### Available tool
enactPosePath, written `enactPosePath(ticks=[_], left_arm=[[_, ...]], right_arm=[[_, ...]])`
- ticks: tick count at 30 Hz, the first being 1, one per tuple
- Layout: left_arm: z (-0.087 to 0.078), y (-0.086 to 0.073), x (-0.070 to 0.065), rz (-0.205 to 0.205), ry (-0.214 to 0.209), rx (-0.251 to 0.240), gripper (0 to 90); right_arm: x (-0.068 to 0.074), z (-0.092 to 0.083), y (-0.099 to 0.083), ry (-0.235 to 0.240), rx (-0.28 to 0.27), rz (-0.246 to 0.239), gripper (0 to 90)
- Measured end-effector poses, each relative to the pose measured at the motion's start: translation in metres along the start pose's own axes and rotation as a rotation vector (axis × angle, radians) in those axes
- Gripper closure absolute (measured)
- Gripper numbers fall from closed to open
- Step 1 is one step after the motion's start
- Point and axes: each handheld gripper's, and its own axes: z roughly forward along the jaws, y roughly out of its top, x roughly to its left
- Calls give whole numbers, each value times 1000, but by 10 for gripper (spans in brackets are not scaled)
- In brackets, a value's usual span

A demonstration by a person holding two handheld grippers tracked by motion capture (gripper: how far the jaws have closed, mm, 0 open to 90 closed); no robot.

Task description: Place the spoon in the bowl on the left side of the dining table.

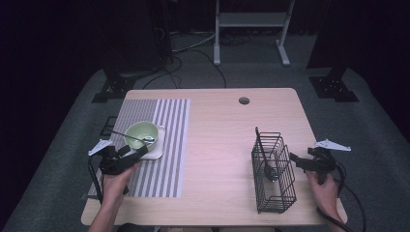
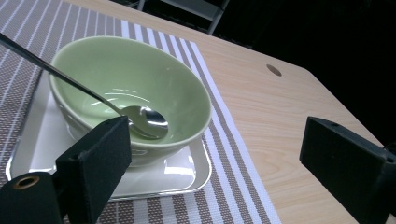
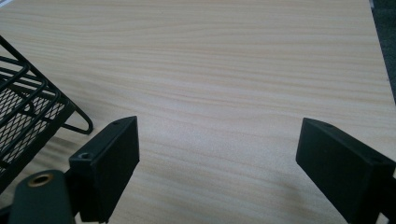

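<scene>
Beside the bowl [image 2: 130, 88], where the spoon [image 2: 140, 122] lies, the left gripper [image 2: 224, 163] is held wide apart, as is the right gripper [image 3: 219, 163]; the handle is best pinched squarely.

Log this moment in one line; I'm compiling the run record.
left gripper: open, near bowl | spoon: in bowl | bowl: on tray | right gripper: open, beside wire basket
</scene>
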Motion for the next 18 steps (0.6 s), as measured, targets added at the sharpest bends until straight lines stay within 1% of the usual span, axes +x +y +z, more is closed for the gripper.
enactPosePath(ticks=[13, 18], left_arm=[[8, -8, -11, 21, -24, 34, 82], [9, -10, -14, 24, -32, 38, 82]], right_arm=[[0, 0, 0, 2, -2, 1, 123], [0, 0, 0, 2, -2, 1, 123]])
